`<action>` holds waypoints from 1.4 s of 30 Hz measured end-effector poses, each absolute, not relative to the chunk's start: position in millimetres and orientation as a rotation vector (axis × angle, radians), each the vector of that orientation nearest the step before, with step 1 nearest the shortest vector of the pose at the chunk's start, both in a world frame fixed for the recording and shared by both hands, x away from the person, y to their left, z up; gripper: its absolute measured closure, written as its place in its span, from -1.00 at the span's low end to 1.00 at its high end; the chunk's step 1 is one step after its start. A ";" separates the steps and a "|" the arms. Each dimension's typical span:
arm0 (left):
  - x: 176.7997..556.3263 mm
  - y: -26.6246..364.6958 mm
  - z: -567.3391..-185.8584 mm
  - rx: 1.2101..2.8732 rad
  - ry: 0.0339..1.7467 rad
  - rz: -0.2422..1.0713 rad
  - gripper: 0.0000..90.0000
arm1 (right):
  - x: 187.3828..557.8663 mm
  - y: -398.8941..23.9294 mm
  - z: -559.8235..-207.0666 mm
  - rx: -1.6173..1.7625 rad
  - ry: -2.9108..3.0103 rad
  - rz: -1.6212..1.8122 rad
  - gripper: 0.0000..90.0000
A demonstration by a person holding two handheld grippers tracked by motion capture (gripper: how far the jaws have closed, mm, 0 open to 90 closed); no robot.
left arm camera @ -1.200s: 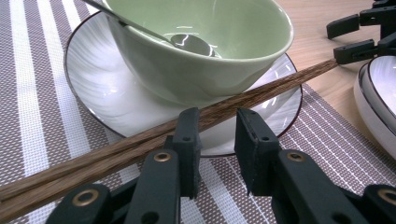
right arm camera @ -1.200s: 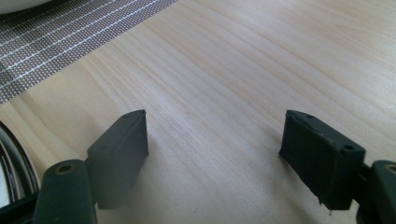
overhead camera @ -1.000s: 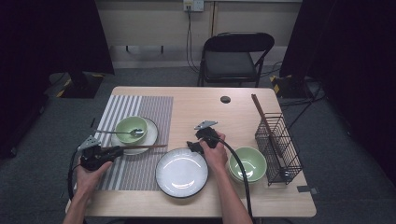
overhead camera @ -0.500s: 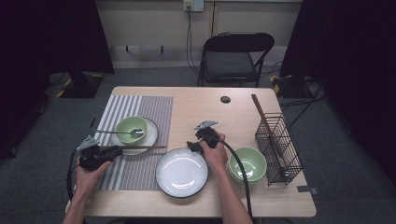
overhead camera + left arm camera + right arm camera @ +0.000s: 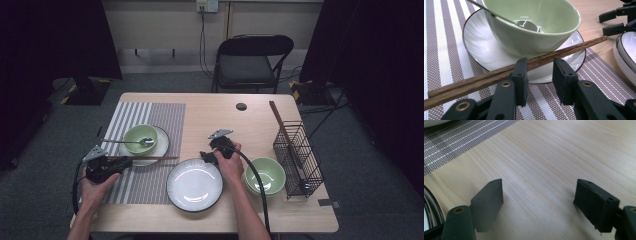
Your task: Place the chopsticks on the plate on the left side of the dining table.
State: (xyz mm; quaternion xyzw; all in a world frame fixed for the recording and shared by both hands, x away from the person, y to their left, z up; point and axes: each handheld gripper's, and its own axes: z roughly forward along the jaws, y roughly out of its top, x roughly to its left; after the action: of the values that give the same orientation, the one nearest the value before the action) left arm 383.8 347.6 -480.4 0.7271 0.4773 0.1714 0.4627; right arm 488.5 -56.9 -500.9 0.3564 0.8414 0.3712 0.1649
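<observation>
Resting left gripper (image 5: 539,82): jaws partly apart and just been opening; the pair of wooden chopsticks (image 5: 499,75) lies right behind the tips, crossing the gap, with no pad seen pressing on it.
Chopsticks' place: laid across the near rim of the small white plate (image 5: 476,50), one end out over bare wood toward 2 o'clock, the other running off toward 8 o'clock on the striped placemat (image 5: 446,50).
On that plate: a green bowl (image 5: 534,27) holding a metal spoon (image 5: 526,25), touching the chopsticks at 12 o'clock of the jaws.
Right gripper (image 5: 539,205): jaws wide apart, nothing between them, low over bare table (image 5: 554,157).
Edges: in the high view the large white plate (image 5: 195,184) sits at 6 o'clock of the right gripper, just beside it; a second green bowl (image 5: 265,175) at 4 o'clock.
Open room: bare wood from 11 to 2 o'clock of the right gripper, up to the wire basket (image 5: 300,155) at 3 o'clock.
</observation>
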 end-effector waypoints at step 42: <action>371.5 382.0 -465.5 1.719 1.236 0.491 -0.54 | 488.5 -56.9 -500.9 1.015 2.397 1.058 -0.50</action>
State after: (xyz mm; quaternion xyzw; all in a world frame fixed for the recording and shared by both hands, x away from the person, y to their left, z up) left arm 371.5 382.0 -465.5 0.7002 0.5033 0.2001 0.4652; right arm 488.5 -56.9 -500.9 0.3563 0.8414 0.3713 0.1650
